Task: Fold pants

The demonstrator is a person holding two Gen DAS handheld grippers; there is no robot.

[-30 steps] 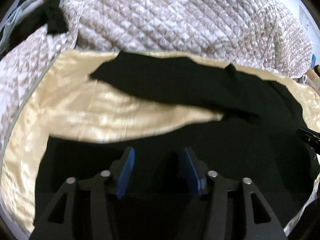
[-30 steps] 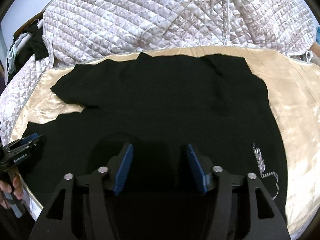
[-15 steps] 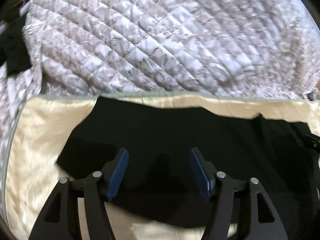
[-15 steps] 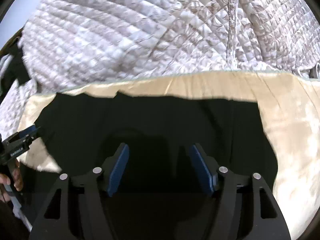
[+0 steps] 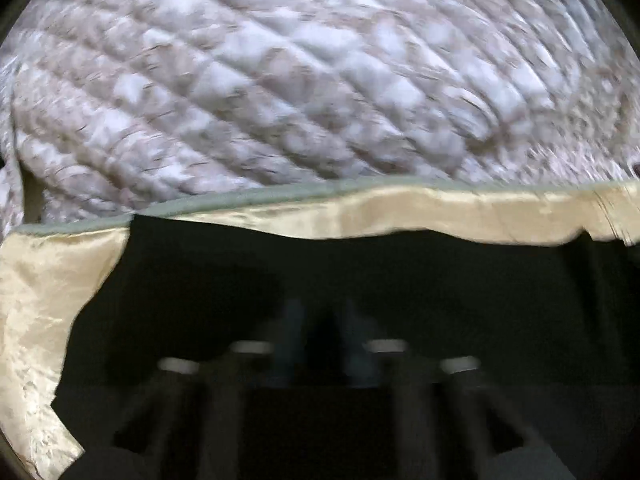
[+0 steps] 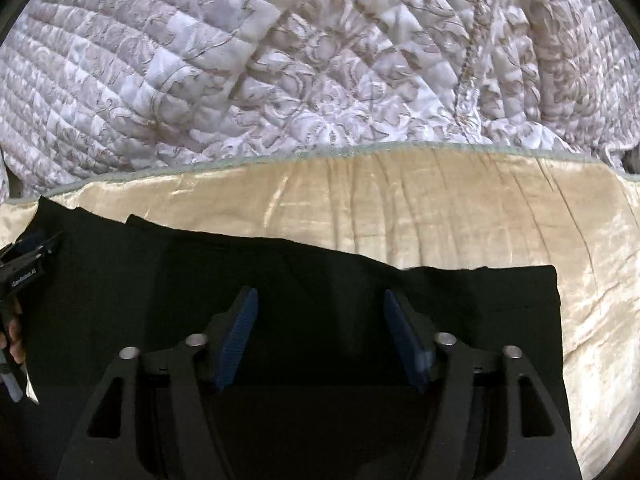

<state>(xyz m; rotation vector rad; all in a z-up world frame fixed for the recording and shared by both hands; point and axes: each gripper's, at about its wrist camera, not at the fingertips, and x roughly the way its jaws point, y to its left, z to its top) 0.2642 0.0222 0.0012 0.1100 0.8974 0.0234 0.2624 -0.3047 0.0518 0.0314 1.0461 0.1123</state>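
Note:
The black pants (image 6: pixel 320 276) lie spread on a shiny cream cloth (image 6: pixel 420 208) on the bed. They fill the lower half of the left wrist view (image 5: pixel 360 276) too. My right gripper (image 6: pixel 320 328) is open over the pants, near their far edge, with nothing between its blue pads. My left gripper (image 5: pixel 320 332) is blurred by motion; its fingers stand close together low over the pants, and whether cloth is pinched between them cannot be told. The left gripper also shows at the left edge of the right wrist view (image 6: pixel 28 260).
A quilted white and beige bedspread (image 6: pixel 320 60) rises behind the cream cloth, and fills the top of the left wrist view (image 5: pixel 300 80). Bare cream cloth lies to the right of the pants (image 6: pixel 592 320) and to their left (image 5: pixel 36 300).
Both grippers have moved forward toward the far edge of the pants. The left gripper's fingers have come much closer together. The right gripper has stayed open.

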